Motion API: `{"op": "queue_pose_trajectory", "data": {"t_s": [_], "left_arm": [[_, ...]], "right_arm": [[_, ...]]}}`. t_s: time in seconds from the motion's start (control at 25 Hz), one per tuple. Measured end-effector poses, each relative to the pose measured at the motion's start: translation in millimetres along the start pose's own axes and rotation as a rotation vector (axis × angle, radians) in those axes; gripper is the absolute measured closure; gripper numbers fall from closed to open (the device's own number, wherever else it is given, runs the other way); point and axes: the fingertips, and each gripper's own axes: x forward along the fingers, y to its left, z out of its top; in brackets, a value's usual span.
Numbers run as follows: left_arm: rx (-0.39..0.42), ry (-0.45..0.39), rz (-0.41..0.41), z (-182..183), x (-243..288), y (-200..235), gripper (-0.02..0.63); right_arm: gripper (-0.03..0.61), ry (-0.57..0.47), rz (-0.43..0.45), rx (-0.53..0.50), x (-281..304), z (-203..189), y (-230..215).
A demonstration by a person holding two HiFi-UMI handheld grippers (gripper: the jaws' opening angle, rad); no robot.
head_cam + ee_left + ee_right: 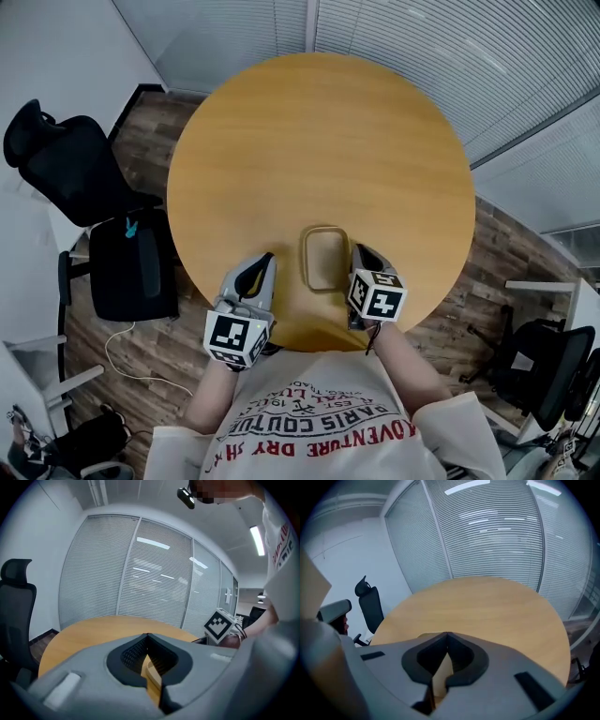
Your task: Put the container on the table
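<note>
Container (324,258) sits flat on the table (319,141), near your edge, between your two grippers, so the placing looks done. Your left gripper (264,264) is closed, tips meeting on nothing, a little apart from it. Your right gripper (366,255) is likewise closed and empty, just beside its right wall. Only drawing both clear seems left.

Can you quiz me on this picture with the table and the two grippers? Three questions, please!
1. Pick one: the top of the wooden table is A) square, B) round, C) triangular.
2. Name it: what lies on the table between the left gripper and the right gripper?
3. True or false: both grippers are wide open.
Key: 1 is B. 2 is the container. 3 is false: both are shut.
</note>
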Motion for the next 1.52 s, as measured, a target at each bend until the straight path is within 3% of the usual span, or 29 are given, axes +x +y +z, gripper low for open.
{"op": "queue_pose_trajectory", "data": {"t_s": [0.28, 0.76, 1.08, 1.52], "left_arm": [[0.025, -0.029, 0.001, 24, -15, -5, 0.615], [0.150, -0.178, -0.081, 81, -66, -43, 0.615], [0.178, -0.188, -0.108, 83, -82, -61, 0.615], [0.181, -0.188, -0.117, 82, -84, -69, 0.615]], "right_arm": [[0.569, -0.167, 0.143, -0.025, -54, 37, 34], [0.570, -0.568, 0.237, -0.283, -178, 80, 83], [0.571, -0.616, 0.267, -0.248, -203, 73, 91], [0.571, -0.597, 0.242, -0.261, -204, 68, 90]]}}
